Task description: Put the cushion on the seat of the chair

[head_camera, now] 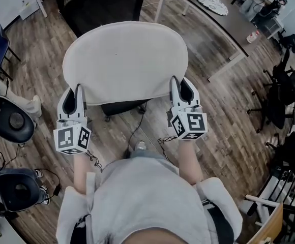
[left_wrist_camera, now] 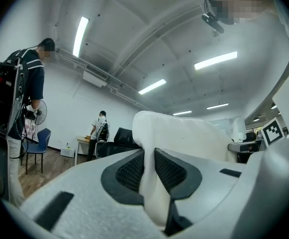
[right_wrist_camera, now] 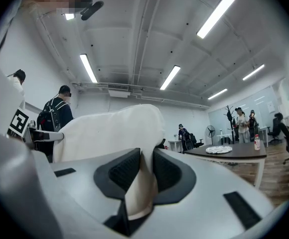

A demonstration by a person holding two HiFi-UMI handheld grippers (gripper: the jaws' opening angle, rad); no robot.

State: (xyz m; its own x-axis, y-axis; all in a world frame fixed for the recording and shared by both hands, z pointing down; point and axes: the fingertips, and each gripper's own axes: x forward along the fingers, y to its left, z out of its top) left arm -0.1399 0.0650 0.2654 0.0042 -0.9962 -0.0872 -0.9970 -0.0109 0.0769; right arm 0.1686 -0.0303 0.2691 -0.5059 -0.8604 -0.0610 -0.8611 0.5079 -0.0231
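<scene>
Holding cushion (head_camera: 124,60) level, transport step. Left gripper (head_camera: 76,93) jaws pinch its 7 o'clock corner, right gripper (head_camera: 182,88) jaws its 5 o'clock corner. Chair (head_camera: 107,6) at 12 o'clock. Next, probably: centre over seat, lower, release.

Cushion (head_camera: 126,60) above chair seat (head_camera: 123,107)

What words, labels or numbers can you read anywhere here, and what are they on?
No readable text anywhere.
Marker cubes: only black-and-white square patterns, no letters.
Bottle on the dark table: label too small to read.
Cushion: plain, no print.
</scene>
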